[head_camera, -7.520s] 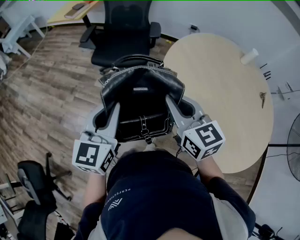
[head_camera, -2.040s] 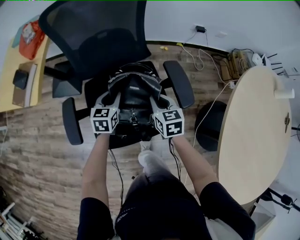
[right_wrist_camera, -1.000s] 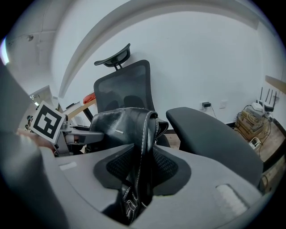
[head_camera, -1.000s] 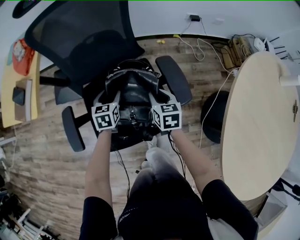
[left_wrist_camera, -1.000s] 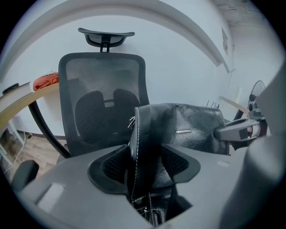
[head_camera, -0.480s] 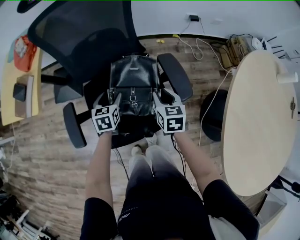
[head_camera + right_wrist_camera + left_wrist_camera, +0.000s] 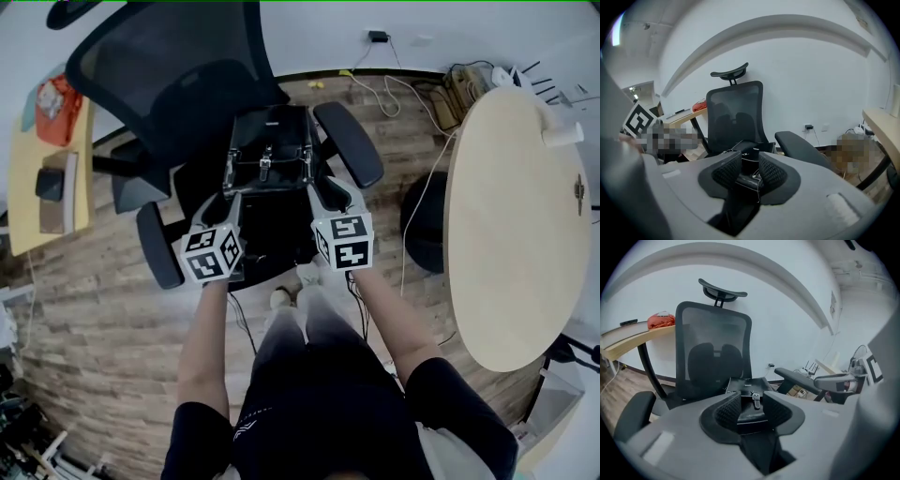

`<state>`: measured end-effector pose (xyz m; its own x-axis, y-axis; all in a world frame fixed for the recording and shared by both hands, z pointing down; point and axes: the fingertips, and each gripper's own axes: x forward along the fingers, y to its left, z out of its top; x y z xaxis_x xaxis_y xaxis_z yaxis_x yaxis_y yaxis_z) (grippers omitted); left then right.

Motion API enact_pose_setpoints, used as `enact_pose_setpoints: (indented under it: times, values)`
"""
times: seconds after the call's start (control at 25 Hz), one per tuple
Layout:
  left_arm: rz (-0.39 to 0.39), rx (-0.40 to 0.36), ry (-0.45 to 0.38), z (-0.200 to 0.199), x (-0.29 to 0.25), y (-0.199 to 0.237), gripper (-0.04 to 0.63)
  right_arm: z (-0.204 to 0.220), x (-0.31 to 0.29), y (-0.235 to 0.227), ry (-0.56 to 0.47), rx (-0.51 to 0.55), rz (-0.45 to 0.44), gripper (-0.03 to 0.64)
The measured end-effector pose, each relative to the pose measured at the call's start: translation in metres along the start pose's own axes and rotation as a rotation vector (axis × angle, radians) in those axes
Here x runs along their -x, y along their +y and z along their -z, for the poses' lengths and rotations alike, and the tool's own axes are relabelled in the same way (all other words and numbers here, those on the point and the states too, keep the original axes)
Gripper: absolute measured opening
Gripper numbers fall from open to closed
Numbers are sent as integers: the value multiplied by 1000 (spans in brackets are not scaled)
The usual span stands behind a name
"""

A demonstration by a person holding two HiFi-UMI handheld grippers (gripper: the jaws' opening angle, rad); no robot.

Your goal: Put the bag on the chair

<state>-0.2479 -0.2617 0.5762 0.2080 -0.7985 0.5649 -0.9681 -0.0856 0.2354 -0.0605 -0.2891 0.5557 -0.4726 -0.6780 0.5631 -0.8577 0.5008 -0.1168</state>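
Bag (image 7: 270,150) | on chair (image 7: 173,70) seat, upper centre, just above left gripper (image 7: 225,208) and right gripper (image 7: 330,195), equally near | jaws apart, empty, just narrowing

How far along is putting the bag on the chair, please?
Done: the bag lies on the chair seat. In hand: nothing; the left gripper and right gripper have their jaws apart, gripping nothing, though both have just been closing. Left: probably only pulling away.
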Motion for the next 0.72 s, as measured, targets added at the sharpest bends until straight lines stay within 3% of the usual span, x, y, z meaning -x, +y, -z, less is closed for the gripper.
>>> enact_pose_setpoints:
  times: [0.2, 0.36, 0.72]
  values:
    - [42, 0, -67, -16, 39, -15, 77, -20, 29, 16, -46, 141, 43, 84]
    - [79, -8, -96, -24, 65, -28, 39, -33, 47, 29, -84, 277, 87, 52]
    - [90, 9, -141, -33, 111, -35, 17, -34, 74, 37, -87, 223, 118, 17]
